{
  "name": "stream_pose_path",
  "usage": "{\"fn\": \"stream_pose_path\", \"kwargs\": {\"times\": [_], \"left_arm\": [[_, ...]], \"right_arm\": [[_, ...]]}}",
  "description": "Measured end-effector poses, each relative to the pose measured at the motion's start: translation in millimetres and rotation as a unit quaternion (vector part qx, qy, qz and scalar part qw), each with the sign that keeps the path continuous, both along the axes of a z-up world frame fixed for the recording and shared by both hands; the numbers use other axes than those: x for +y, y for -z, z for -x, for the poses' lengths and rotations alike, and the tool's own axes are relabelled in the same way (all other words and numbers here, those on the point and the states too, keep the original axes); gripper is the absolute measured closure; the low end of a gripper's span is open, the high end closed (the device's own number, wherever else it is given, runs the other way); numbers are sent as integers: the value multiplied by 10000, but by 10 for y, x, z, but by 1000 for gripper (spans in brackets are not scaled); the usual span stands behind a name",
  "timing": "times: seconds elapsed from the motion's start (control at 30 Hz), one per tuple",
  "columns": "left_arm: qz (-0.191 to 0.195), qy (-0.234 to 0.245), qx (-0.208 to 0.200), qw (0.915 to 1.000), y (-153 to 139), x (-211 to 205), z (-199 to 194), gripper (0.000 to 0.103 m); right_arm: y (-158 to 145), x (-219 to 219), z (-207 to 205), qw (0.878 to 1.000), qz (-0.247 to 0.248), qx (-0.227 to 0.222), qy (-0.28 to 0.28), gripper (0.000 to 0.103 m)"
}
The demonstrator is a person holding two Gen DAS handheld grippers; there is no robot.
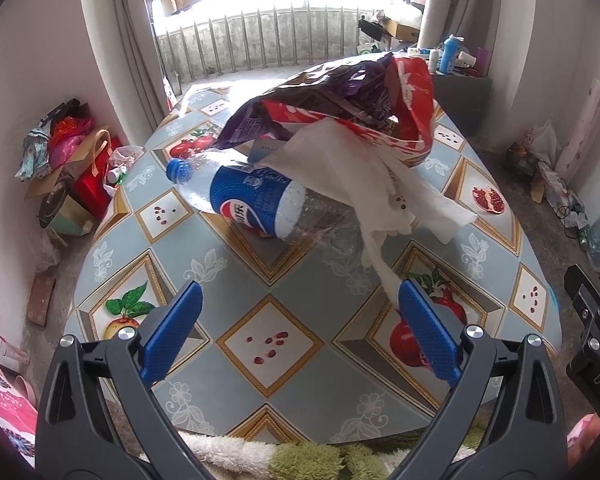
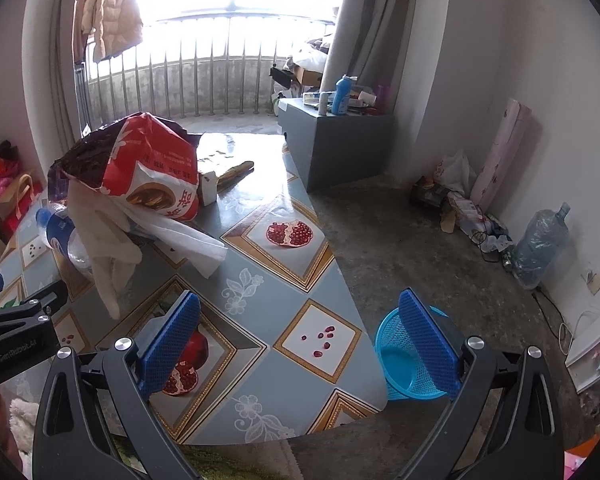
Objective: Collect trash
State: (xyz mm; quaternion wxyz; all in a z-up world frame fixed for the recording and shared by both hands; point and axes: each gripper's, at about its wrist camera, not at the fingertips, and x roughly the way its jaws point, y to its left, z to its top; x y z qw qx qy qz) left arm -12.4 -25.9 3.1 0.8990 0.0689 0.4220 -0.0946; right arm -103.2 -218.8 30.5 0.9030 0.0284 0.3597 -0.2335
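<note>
An empty Pepsi bottle [image 1: 256, 200] with a blue cap lies on its side on the tiled table [image 1: 284, 280]. White tissue [image 1: 364, 184] drapes over it, under a crumpled red and purple snack bag [image 1: 352, 100]. My left gripper [image 1: 300, 312] is open and empty, a short way in front of the bottle. My right gripper [image 2: 300, 320] is open and empty above the table's right edge. The bag [image 2: 148, 168], tissue [image 2: 112, 240] and bottle [image 2: 56, 232] lie to its left. A blue mesh trash basket [image 2: 404, 360] stands on the floor beside the table.
A small box and a brown wrapper [image 2: 224, 178] lie behind the bag. A grey cabinet [image 2: 336, 144] with bottles stands past the table. Bags and boxes [image 1: 68, 168] pile on the floor at left. A water jug [image 2: 540, 244] stands at the right wall.
</note>
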Motion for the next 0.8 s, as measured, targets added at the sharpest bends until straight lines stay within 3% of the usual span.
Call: {"fn": "stream_pose_path", "kwargs": {"times": [0.5, 0.8], "left_arm": [[-12, 310, -115, 9995, -75, -288, 109, 9], [-88, 155, -157, 9997, -98, -263, 98, 9]], "right_arm": [[-18, -245, 173, 9995, -32, -51, 319, 6], [-12, -230, 155, 9997, -104, -100, 203, 6]]}}
